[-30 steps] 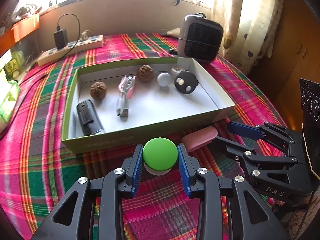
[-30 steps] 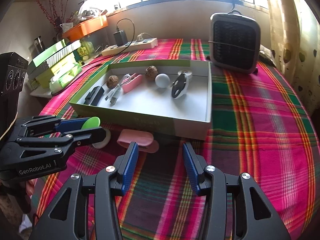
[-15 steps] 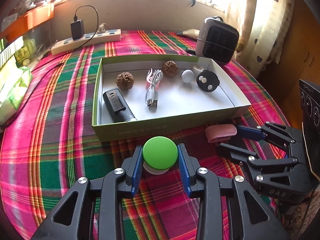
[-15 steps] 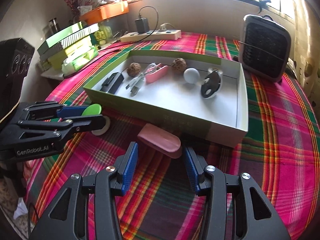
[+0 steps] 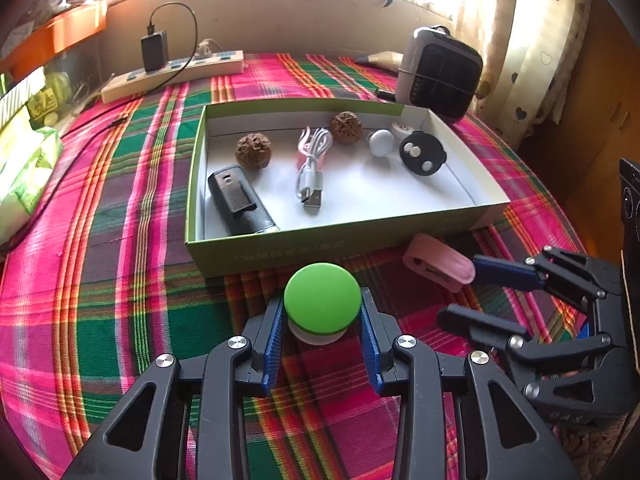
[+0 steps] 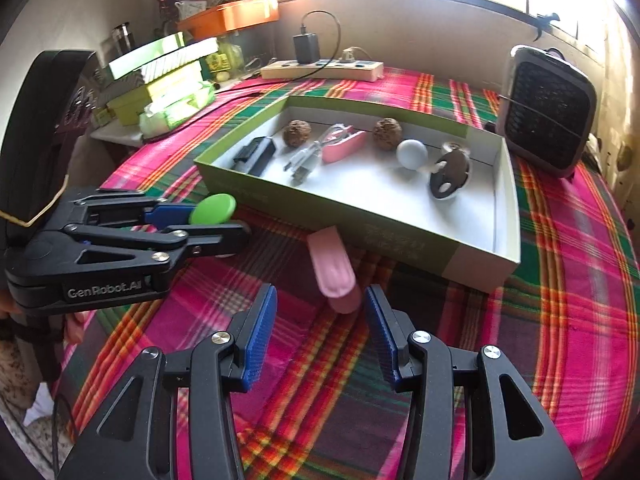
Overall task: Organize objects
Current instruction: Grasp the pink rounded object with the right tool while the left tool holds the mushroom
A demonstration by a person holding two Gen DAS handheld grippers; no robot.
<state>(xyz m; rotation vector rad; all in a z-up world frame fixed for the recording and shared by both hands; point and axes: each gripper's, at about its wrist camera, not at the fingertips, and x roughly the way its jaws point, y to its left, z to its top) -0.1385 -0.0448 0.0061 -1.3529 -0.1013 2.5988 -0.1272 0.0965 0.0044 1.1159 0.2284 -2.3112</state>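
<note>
A round piece with a green dome and white base [image 5: 322, 300] sits between the blue pads of my left gripper [image 5: 322, 320], which is shut on it just in front of the green box [image 5: 280, 256]. From the right wrist view the left gripper [image 6: 224, 224] and green dome [image 6: 212, 208] show side-on, low over the plaid cloth. A pink oblong case [image 6: 332, 272] lies on the cloth against the box's front wall [image 6: 360, 232]. Its near end reaches between the fingers of my right gripper [image 6: 320, 296], which stands open without touching it. The right gripper [image 5: 460, 292] also shows beside the pink case [image 5: 436, 264].
Inside the box lie two walnuts, a coiled USB cable [image 5: 312, 168], a white ball, a black disc and a black device [image 5: 240, 204]. A small heater [image 5: 440, 76] stands behind it, a power strip [image 5: 172, 76] at the back, stacked boxes [image 6: 160, 76] to the left.
My right gripper has come nearer to the pink case and rolled, so the case's end now lies between its fingers. The left gripper shifted slightly, the green-topped piece staying between its pads.
</note>
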